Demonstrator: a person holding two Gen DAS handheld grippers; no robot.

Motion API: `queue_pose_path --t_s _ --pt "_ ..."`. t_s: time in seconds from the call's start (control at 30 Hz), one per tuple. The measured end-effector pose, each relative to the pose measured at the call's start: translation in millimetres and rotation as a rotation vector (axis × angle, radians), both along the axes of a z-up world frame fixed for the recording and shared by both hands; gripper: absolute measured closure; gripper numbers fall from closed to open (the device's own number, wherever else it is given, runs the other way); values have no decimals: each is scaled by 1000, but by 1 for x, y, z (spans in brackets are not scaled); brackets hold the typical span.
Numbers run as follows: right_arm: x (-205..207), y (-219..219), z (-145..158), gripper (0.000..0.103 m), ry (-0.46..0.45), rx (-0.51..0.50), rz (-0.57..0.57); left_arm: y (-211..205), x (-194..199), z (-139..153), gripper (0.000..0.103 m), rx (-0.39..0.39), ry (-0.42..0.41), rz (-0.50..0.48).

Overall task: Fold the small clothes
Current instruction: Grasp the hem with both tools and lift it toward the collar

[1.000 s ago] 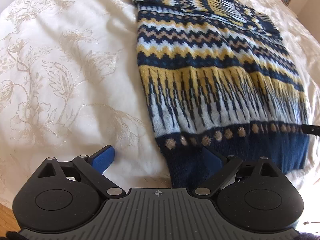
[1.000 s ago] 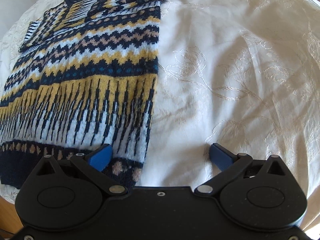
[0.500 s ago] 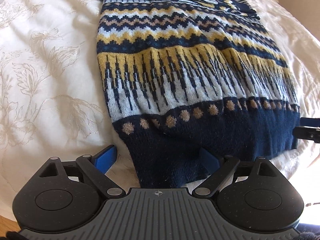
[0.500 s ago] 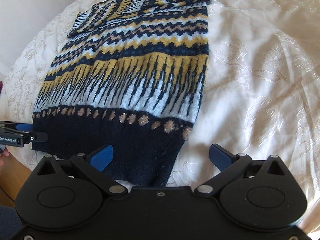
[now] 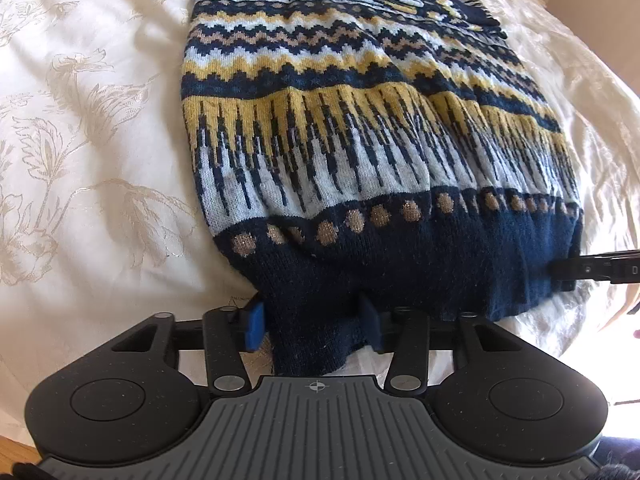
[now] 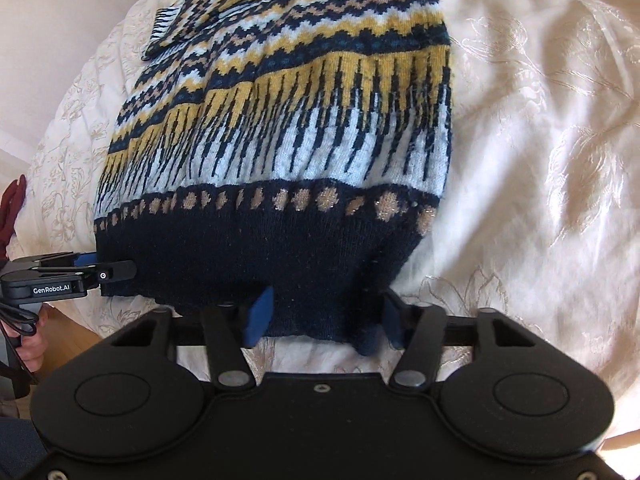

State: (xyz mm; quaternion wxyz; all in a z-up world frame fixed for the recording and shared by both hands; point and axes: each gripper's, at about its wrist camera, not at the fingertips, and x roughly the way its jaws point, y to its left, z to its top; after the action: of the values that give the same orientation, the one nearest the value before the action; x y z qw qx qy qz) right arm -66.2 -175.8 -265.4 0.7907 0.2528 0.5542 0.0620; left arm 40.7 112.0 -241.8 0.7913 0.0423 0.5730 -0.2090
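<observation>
A knitted sweater (image 5: 360, 140) (image 6: 300, 120) with navy, yellow and pale-blue bands lies flat on a cream bedspread (image 5: 80, 160), its navy hem nearest me. My left gripper (image 5: 312, 328) has its blue pads pressed in on the hem's left corner, and a fold of navy knit fills the gap between them. My right gripper (image 6: 324, 320) clamps the hem's right corner the same way. Each gripper also shows from the side in the other's view: the left gripper (image 6: 100, 268) and the right gripper (image 5: 560, 272), both at the hem's edge.
The floral bedspread (image 6: 540, 160) spreads wide on both sides of the sweater. A hand (image 6: 32, 344) holds the left gripper's handle over the wooden floor (image 6: 76, 336) at the bed's near edge. A dark red item (image 6: 10, 208) sits at the far left.
Both grippers moved forward and inward onto the hem's corners. Their fingers went from wide open to closed in on the navy knit, which now bunches between the pads.
</observation>
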Motion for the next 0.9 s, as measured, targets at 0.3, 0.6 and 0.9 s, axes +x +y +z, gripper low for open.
queue_pose_path --t_s 0.3,0.6,0.9 --pt "3 -19 27 86 -52 81 8 5 5 47 95 -116 -50 41" --pt "38 -50 90 90 -247 143 -44 -6 42 109 95 -202 -179 136" --pt "122 -89 120 90 -420 169 -116 -23 117 141 94 -235 -284 295"
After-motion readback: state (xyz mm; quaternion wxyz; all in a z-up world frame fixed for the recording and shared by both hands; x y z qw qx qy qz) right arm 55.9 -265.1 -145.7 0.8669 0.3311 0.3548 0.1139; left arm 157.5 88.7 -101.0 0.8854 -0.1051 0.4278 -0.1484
